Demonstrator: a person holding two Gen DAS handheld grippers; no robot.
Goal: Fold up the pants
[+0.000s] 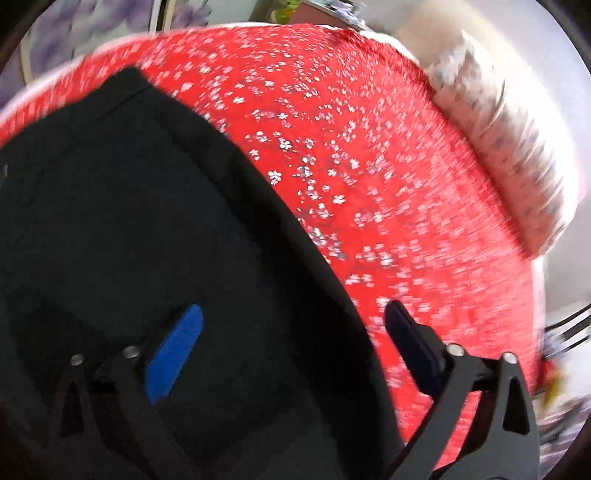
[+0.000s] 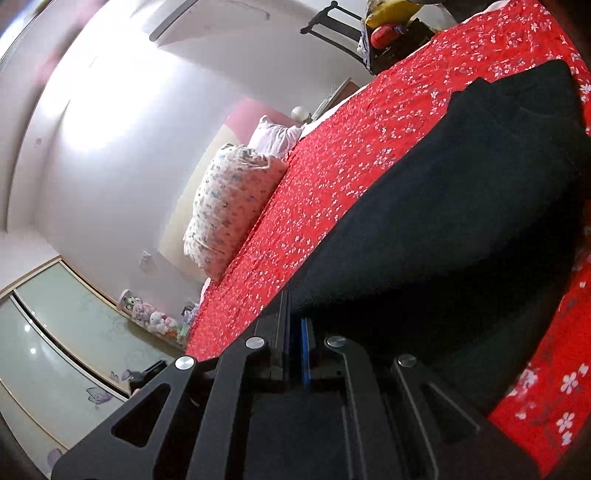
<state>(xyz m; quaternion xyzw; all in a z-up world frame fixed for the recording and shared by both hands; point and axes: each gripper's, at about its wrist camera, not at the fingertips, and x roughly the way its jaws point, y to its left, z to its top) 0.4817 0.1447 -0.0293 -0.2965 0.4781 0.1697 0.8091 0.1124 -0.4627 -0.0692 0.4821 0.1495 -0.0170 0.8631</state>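
Black pants [image 1: 147,221] lie on a bed with a red flowered sheet [image 1: 369,147]. In the left wrist view my left gripper [image 1: 291,310] stands open and points down at the pants' right edge. Its left blue pad [image 1: 173,354] is over the black cloth and its right finger [image 1: 410,343] is over the sheet; neither pad presses on anything. In the right wrist view the pants [image 2: 461,206] stretch away from my right gripper [image 2: 295,314]. That gripper is shut, with the near edge of the black cloth pinched between its fingers and raised a little off the sheet [image 2: 332,166].
A rolled flowered quilt [image 2: 229,206] and a pale pillow [image 2: 275,136] lie along the bed's far side by the wall. A dark chair [image 2: 332,26] with piled things stands beyond the bed. Wardrobe sliding doors [image 2: 66,332] and stuffed toys [image 2: 151,317] are on the floor side.
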